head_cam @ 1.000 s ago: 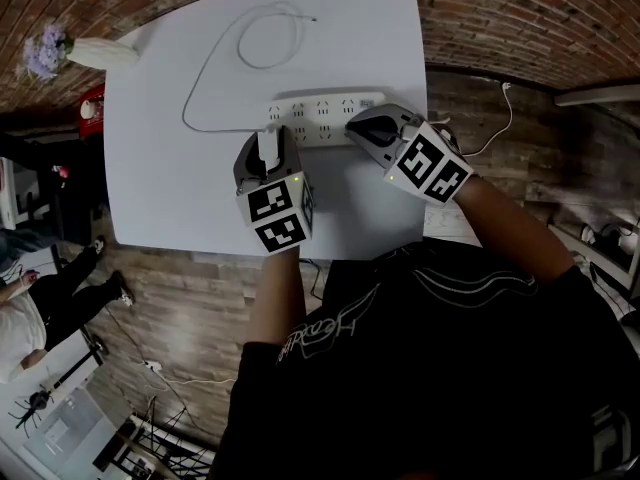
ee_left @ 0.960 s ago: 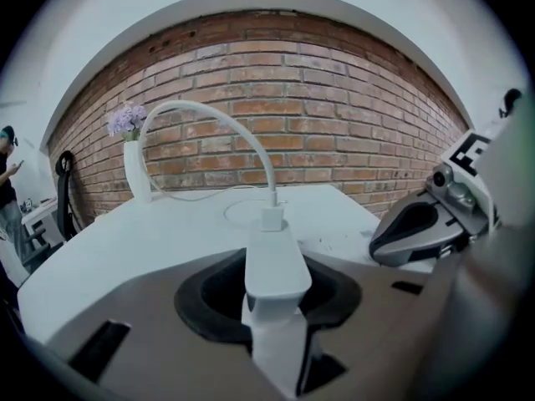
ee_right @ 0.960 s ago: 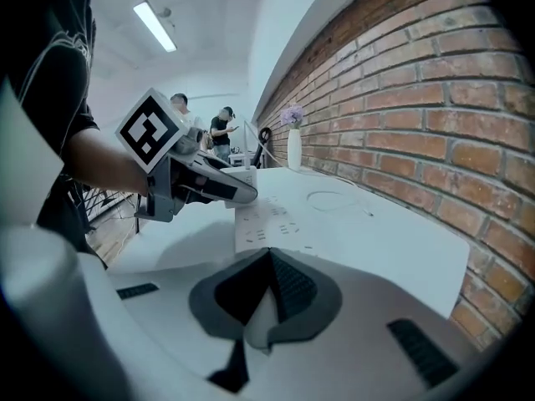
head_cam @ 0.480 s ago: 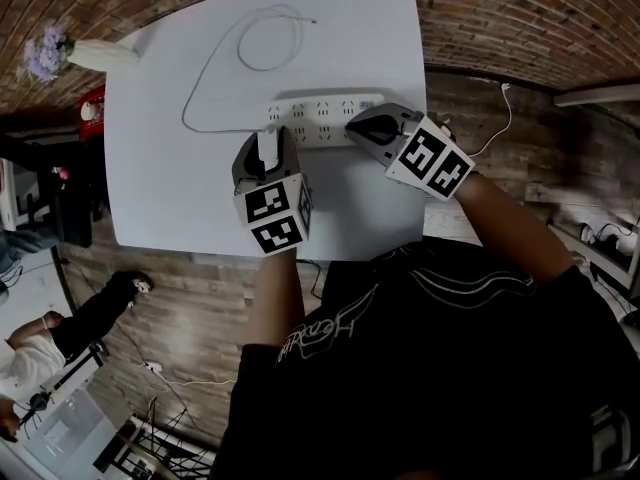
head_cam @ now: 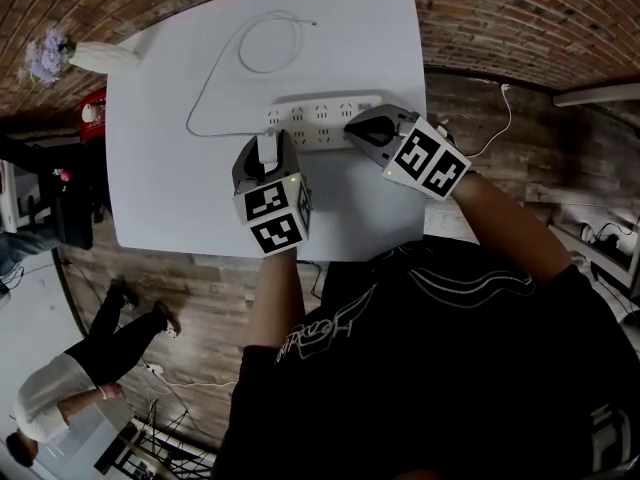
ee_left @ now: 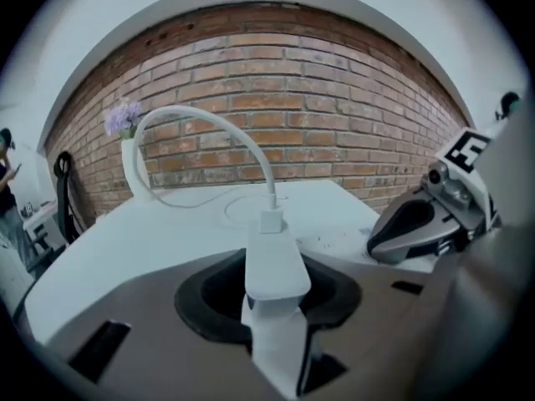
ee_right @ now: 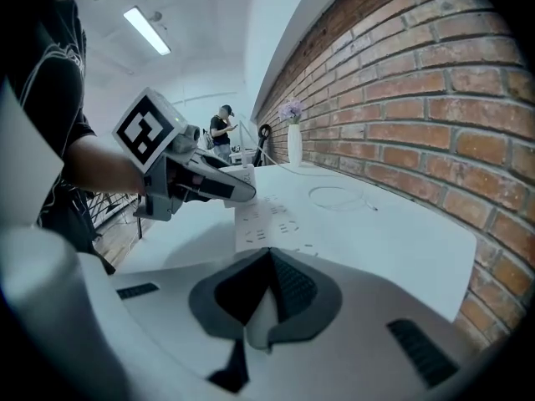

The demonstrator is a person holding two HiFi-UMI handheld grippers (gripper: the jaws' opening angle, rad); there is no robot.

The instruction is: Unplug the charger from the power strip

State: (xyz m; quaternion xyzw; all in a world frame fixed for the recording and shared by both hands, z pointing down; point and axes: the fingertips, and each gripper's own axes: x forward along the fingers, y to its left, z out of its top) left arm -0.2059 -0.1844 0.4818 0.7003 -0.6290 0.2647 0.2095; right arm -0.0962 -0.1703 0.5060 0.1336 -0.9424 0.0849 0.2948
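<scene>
Shirt print illegible. Left gripper: jaws half apart, clamped on the white charger at the near edge of the power strip on the tabletop. Prongs hidden, so plugged or free unclear. Cable loops away. Right gripper: jaws together, tips on the strip's end. Vase holds purple flowers.

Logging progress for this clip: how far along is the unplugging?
Done: the left gripper is clamped on the charger. In hand: the right gripper, shut, rests on the other end of the power strip, likely steadying it. Left: pulling the charger clear; whether its prongs are out isn't visible.
</scene>
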